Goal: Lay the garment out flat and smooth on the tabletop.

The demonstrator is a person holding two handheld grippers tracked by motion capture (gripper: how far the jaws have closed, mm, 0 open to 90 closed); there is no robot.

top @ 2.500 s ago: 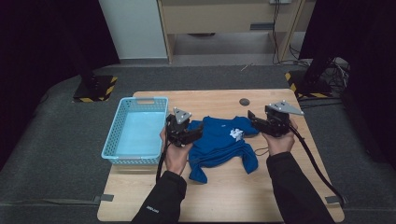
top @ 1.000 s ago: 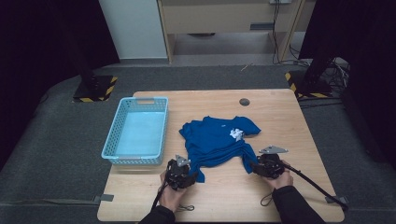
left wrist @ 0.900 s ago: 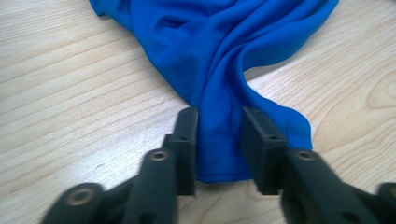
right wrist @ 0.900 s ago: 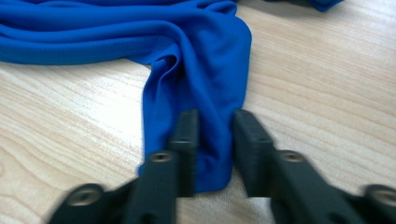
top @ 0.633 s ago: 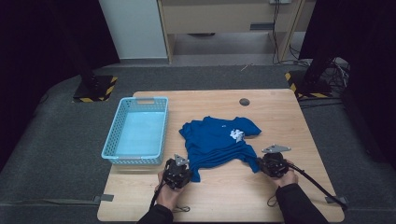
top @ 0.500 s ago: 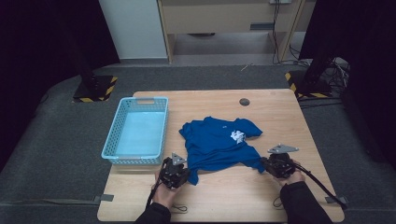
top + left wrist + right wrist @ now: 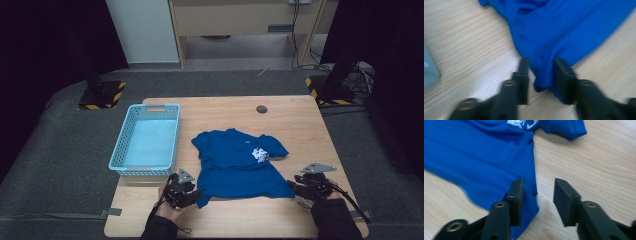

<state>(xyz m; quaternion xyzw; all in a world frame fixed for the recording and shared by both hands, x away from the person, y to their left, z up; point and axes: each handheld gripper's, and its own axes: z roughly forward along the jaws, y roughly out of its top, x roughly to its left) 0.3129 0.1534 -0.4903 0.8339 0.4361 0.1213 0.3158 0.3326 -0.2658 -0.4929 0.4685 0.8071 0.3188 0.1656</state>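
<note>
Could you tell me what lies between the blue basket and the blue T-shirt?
Only bare wooden table; in the high view, the basket and the T-shirt lie apart.

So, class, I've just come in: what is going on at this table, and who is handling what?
A person works a gripper in each hand on a blue T-shirt spread flat on the wooden table. The left gripper and right gripper are at the shirt's two near hem corners; their jaws have just been opening, and a corner lies loose between each pair. A light blue basket sits beside the shirt with nothing in it.
</note>
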